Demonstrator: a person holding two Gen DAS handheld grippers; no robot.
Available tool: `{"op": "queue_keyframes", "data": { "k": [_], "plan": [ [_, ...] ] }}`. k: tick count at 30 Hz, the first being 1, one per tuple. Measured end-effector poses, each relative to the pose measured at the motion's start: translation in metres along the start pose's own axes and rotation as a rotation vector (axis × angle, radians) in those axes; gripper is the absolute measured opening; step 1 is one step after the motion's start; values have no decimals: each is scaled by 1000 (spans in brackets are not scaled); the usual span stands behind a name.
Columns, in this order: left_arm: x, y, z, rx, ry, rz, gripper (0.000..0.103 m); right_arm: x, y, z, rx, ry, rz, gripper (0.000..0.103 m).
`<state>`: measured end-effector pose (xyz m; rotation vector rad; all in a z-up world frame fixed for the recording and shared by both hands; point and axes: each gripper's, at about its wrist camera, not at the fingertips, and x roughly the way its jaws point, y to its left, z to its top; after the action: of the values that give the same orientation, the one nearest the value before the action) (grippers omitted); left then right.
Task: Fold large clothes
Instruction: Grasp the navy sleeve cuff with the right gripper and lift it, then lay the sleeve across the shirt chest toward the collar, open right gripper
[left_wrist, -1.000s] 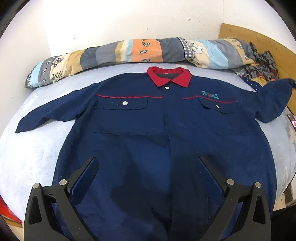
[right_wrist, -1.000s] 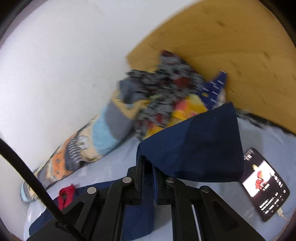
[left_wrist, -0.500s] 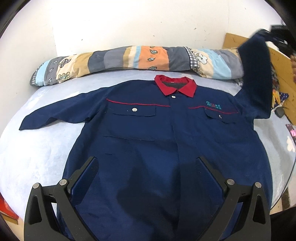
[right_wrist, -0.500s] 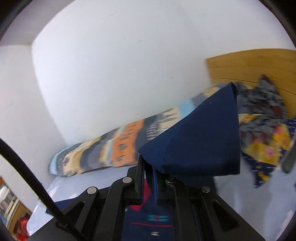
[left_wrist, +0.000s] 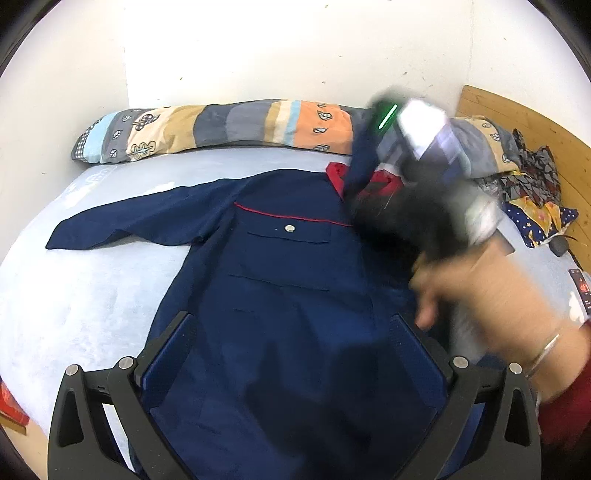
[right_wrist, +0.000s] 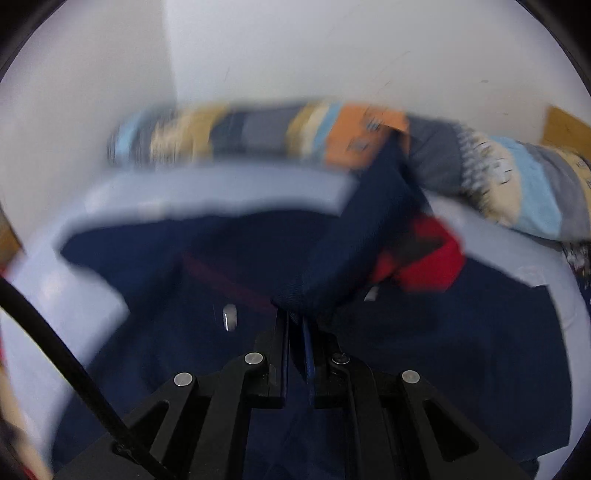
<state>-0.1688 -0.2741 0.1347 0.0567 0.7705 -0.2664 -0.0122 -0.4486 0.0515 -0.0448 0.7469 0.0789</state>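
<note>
Jacket sleeve (right_wrist: 354, 236) pinched in right gripper (right_wrist: 297, 332); left gripper (left_wrist: 291, 354) spread wide, empty.

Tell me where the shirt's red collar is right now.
In the left wrist view the red collar sits at the top of the navy shirt, just below the striped pillow, partly hidden by the sleeve the right gripper carries.

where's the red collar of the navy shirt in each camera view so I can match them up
Left wrist: red collar upper centre-right, partly hidden behind the right gripper and lifted sleeve.
Right wrist: red collar right of centre, beside the sleeve.
Shared landmark: patchwork bolster along the wall.
</note>
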Motion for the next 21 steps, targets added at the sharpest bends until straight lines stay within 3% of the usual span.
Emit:
{"op": "queue_keyframes", "data": {
  "k": [2, 3, 4, 6, 9, 12, 14, 18, 21],
  "plan": [
    [1, 3, 1, -13, 5, -4, 103, 27, 15, -24, -62, 72, -35, 17],
    [0, 4, 1, -17, 5, -6, 103, 34, 24, -29, -76, 98, -35, 27],
    [0, 5, 1, -20, 3, -6, 103, 40, 31, -35, -87, 123, 3, 49],
    [-1, 6, 3, -25, -2, -10, 103, 35, 44, -41, -126, 127, 89, 70],
    [-3, 6, 3, -28, -6, -16, 103, 7, 47, -40, -161, 60, 156, 70],
    [-3, 8, 3, -31, -4, -18, 103, -29, 16, -24, -92, -42, 157, 72],
    [-3, 11, 3, -39, 0, -21, 103, -46, -22, -13, -27, -89, 73, 73],
    [-4, 14, 3, -53, -2, -25, 103, -71, -113, -5, 74, -114, -220, 74],
    [-5, 14, 2, -52, -6, -22, 103, -82, -187, -22, 224, -82, -328, 73]
  ]
}}
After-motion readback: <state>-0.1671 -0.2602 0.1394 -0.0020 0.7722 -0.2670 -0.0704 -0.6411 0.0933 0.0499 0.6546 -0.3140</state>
